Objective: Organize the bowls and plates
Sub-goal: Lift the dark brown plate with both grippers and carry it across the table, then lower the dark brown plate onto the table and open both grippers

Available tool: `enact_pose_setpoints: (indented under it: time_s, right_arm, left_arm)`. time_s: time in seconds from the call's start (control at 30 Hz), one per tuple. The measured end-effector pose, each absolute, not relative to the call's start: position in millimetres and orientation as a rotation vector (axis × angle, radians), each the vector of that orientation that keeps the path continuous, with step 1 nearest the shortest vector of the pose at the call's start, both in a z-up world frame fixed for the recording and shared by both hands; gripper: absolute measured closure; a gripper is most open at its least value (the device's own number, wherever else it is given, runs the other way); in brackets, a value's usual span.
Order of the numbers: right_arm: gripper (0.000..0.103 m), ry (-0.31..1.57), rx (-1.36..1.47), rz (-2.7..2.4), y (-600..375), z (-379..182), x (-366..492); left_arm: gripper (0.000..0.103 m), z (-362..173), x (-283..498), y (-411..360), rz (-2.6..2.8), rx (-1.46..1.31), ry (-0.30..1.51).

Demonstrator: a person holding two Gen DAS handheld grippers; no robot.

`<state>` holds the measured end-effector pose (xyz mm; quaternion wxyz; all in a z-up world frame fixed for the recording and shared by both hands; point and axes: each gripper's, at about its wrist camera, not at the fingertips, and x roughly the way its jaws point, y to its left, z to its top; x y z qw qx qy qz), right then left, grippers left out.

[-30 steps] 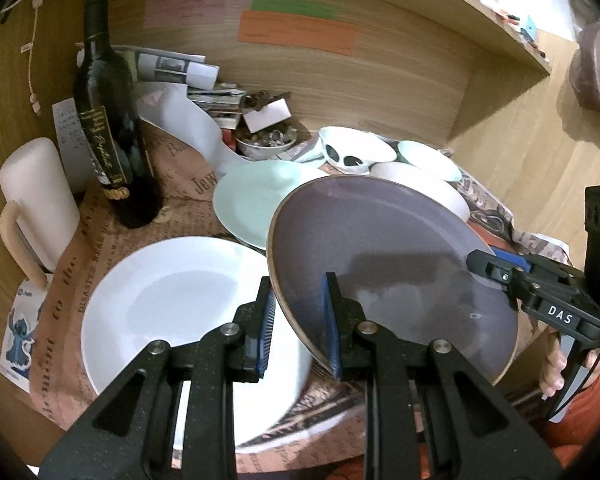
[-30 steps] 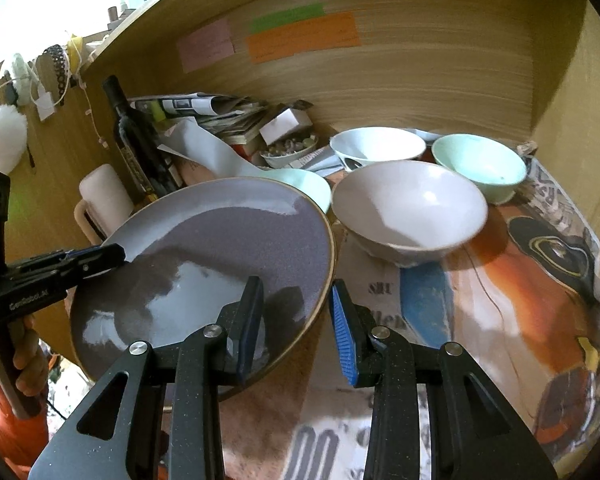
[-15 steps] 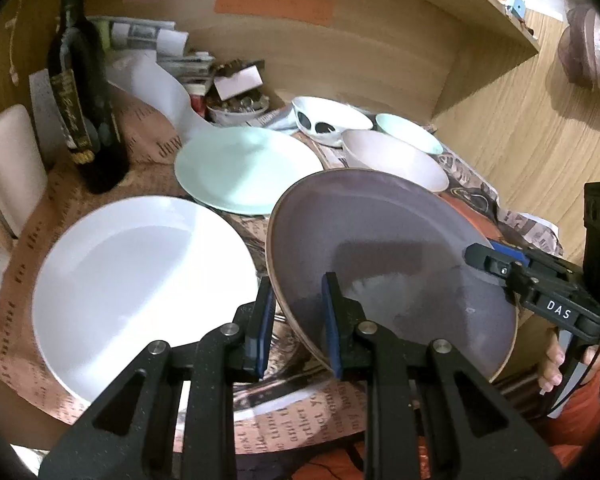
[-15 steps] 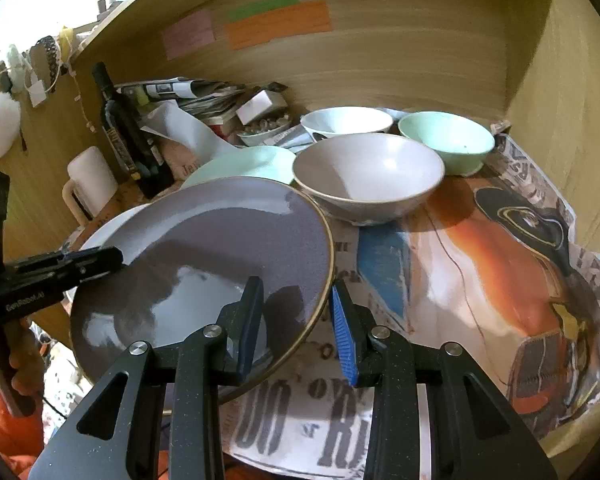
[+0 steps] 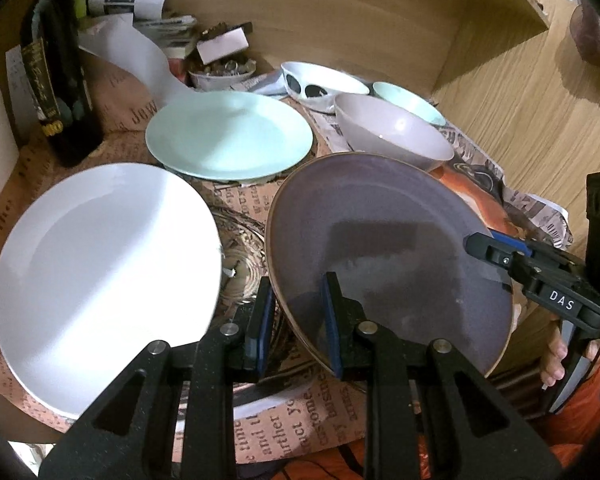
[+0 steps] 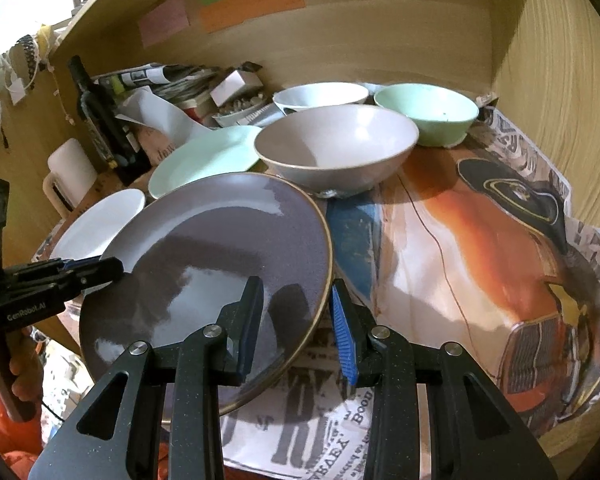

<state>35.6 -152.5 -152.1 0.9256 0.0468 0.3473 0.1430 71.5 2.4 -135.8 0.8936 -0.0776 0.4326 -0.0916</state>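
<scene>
Both tools grasp the grey plate by opposite rims, left tool and right tool, tilted above the table. Only the left view shows the white plate whole; only the right shows the green bowl fully. A grey bowl and mint plate sit just behind, a bottle far left.

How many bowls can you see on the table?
3 big ones: a pale grey bowl just behind the purple plate, a white bowl behind it, and a green bowl at the back right. A small dish of bits sits further left; clutter might hide more.
</scene>
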Motion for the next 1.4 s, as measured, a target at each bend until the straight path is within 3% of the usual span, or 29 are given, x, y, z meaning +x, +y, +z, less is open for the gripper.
enact_pose_setpoints:
  time_s: [0.7,0.9,0.97,1.1,1.27,1.4]
  right_arm:
    - [0.070,0.749,0.049,0.264,-154.5,-168.2,50.0]
    - [0.058,0.680,0.058,0.209,-164.3,-152.5,43.6]
    - [0.057,0.650,0.067,0.216,-165.3,-143.6,39.3]
    - [0.044,0.572,0.055,0.242,-158.1,-123.9,27.0]
    - [0.033,0.483,0.032,0.284,-140.2,-104.0,14.0]
    - [0.030,0.456,0.047,0.338,-127.9,-97.6,11.9]
  left_arm:
    - [0.080,-147.4,86.2,-3.8,-0.189,-0.128,0.924]
    - [0.079,-131.1,74.1,-7.5,-0.114,-0.029,0.834]
    - [0.075,-123.5,70.2,-5.8,-0.102,-0.023,0.807]
    - [0.048,-102.0,58.1,4.1,-0.073,-0.049,0.720]
    - [0.036,-81.2,43.3,16.7,-0.040,-0.064,0.645]
    - [0.020,-70.3,30.5,31.5,0.006,-0.067,0.596]
